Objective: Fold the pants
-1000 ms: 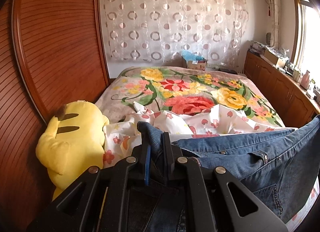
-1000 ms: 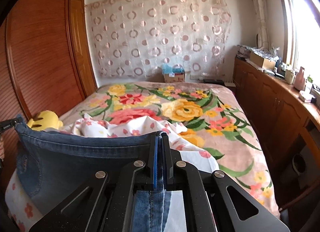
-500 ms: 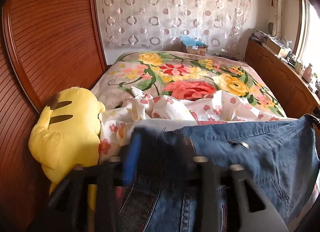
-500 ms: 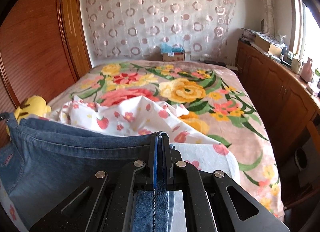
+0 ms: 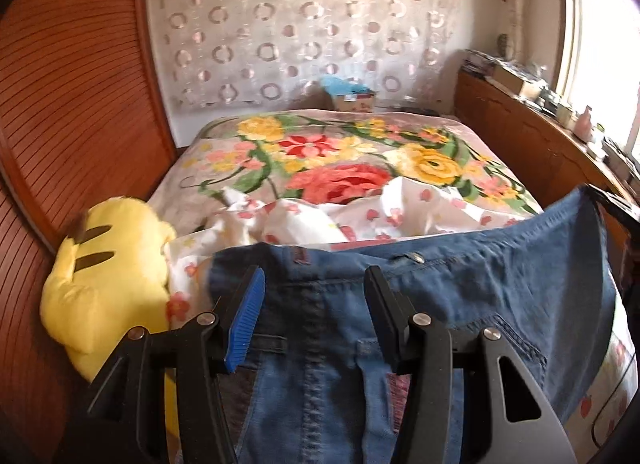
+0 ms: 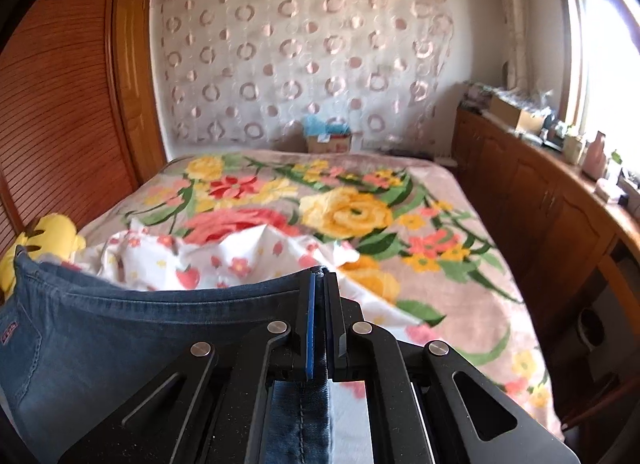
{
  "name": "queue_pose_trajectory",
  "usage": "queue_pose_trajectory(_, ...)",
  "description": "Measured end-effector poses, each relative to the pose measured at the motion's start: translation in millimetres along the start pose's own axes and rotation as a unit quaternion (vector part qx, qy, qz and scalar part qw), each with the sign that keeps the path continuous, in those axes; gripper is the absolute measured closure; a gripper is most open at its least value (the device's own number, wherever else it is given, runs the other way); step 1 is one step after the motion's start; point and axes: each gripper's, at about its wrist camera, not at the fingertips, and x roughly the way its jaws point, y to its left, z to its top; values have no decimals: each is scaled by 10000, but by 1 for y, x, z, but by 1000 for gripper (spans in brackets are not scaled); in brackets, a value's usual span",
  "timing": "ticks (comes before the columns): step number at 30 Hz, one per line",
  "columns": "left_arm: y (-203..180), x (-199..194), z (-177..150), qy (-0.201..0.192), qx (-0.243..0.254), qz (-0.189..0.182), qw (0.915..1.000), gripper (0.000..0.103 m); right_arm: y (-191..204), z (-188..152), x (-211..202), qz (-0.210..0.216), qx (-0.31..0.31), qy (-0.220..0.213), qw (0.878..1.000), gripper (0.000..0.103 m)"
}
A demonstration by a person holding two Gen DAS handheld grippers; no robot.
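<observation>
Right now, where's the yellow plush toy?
In the left wrist view the yellow plush toy lies at the left edge of the bed, against the wooden wardrobe, just left of the jeans.

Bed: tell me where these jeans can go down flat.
Free: the floral blanket between the white sheet and the far box, across to the cabinets. Crowded: the near end, with the bunched sheet, jeans and yellow plush by the wardrobe.

No text, label or number is legible anywhere.
</observation>
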Motion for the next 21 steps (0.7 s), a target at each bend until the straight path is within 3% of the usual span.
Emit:
queue_pose_trajectory(10,-26,12,-4,175,196,-266,9993,50,15,-6,41,-336,-426,746,9957,100)
queue_pose_trajectory(14,-34,14,-10,289,310,-349,9985,49,11,15,36,-218,-372,821,9957,100)
queue_pose_trajectory(18,-45,12,-14,295,323,-496,9978,25,1,17,22,-3,-217,781,9967,96)
queue_pose_trajectory(21,-55,9,-16,284,386,-565,9973,23,-5,12,8,138,-126,712,9973,95)
